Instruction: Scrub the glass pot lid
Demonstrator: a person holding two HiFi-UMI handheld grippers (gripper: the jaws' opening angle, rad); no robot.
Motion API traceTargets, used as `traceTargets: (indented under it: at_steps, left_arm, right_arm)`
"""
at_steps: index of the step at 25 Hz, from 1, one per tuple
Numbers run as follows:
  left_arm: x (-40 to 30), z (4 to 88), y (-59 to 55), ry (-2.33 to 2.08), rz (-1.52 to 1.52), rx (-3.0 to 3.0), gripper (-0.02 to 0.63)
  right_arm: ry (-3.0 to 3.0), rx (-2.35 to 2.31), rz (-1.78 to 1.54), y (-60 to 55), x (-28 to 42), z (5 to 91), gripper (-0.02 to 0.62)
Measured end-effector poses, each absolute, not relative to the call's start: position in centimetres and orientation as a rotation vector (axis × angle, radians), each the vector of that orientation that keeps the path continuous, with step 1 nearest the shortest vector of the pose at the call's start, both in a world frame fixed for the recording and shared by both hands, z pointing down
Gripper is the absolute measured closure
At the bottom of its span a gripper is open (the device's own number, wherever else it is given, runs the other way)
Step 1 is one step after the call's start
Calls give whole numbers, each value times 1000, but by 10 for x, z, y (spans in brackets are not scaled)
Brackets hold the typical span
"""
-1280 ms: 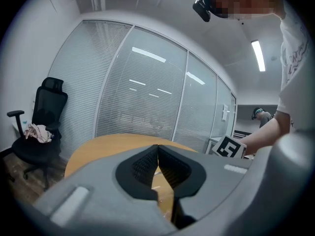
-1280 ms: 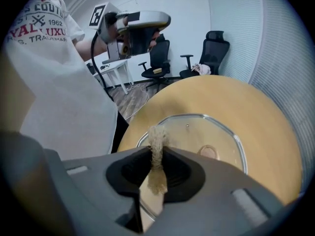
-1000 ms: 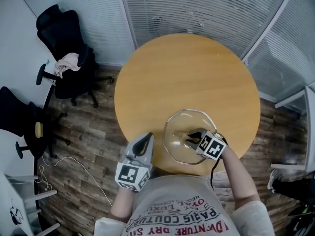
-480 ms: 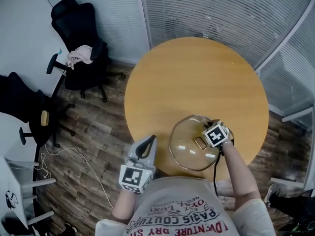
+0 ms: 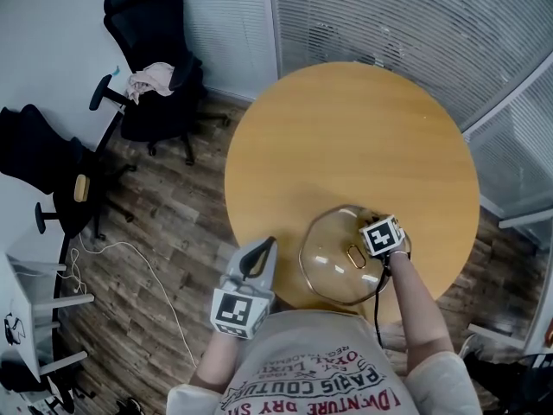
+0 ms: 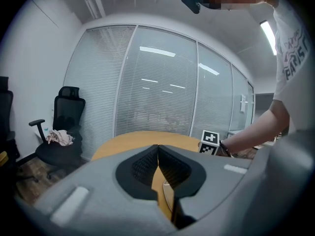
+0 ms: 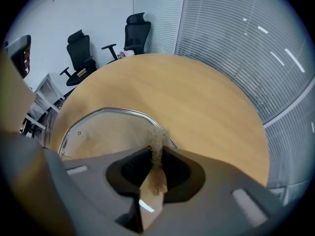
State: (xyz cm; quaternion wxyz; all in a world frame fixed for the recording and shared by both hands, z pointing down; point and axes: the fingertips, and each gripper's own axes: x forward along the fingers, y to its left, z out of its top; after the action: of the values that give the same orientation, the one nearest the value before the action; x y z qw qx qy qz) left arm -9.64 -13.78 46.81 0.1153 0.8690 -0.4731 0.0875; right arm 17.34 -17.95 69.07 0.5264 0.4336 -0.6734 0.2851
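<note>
The glass pot lid (image 5: 339, 256) lies on the round wooden table (image 5: 346, 137) near its front edge, with a metal handle (image 5: 355, 257) at its centre. My right gripper (image 5: 378, 225) sits over the lid's right rim, shut on a tuft of brownish scrubbing fibre (image 7: 158, 137) that sticks out past its tips over the rim (image 7: 118, 112). My left gripper (image 5: 260, 251) hangs off the table's front left edge, shut with nothing in it. In the left gripper view the jaws (image 6: 158, 149) meet, and the right gripper's marker cube (image 6: 210, 141) shows beyond.
Two black office chairs (image 5: 155, 59) stand on the wooden floor at the left, one with a cloth (image 5: 149, 79) on its seat. Glass walls with blinds (image 5: 389, 15) run behind the table. A cable (image 5: 138, 266) lies on the floor at the left.
My right gripper has moved from the lid's middle out to its right rim. The left gripper has stayed where it was.
</note>
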Motion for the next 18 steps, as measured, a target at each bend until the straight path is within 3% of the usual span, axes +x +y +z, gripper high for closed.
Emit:
traceTargets:
  at_steps: [18]
  left_arm:
    - [-116,475,-140,-1402,303,2514,598]
  right_arm:
    - [-1773,792,490,-203,82,680,529]
